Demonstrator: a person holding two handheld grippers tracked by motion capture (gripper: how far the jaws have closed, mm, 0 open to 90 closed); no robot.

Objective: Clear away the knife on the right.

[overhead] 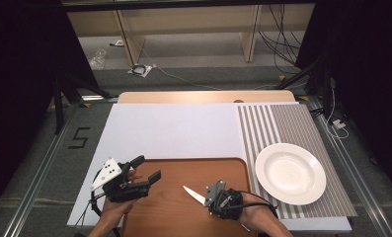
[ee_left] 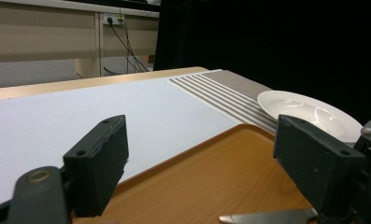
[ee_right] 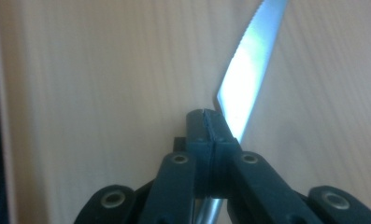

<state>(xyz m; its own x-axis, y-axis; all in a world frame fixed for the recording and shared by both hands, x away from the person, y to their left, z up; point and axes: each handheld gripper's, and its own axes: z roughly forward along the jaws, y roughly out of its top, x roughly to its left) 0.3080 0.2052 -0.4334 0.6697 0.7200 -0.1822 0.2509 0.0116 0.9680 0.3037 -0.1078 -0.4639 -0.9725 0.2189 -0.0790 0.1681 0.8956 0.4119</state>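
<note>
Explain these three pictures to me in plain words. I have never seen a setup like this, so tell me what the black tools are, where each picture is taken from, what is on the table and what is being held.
No robot here: a person holds a two-jaw hand tool in each hand. The high view looks down from above the person's side of the table. The other two come from small cameras riding on each tool, looking along its black jaws.

On the table lie a white sheet, a striped mat with an empty white plate on it, and a brown wooden tray near the person.

The left gripper hangs over the tray's left part, jaws wide apart, holding nothing. The right gripper is closed on a knife. Its own view shows the jaws pressed together at the base of the shiny, toothed blade, with the tray's wood behind.
</note>
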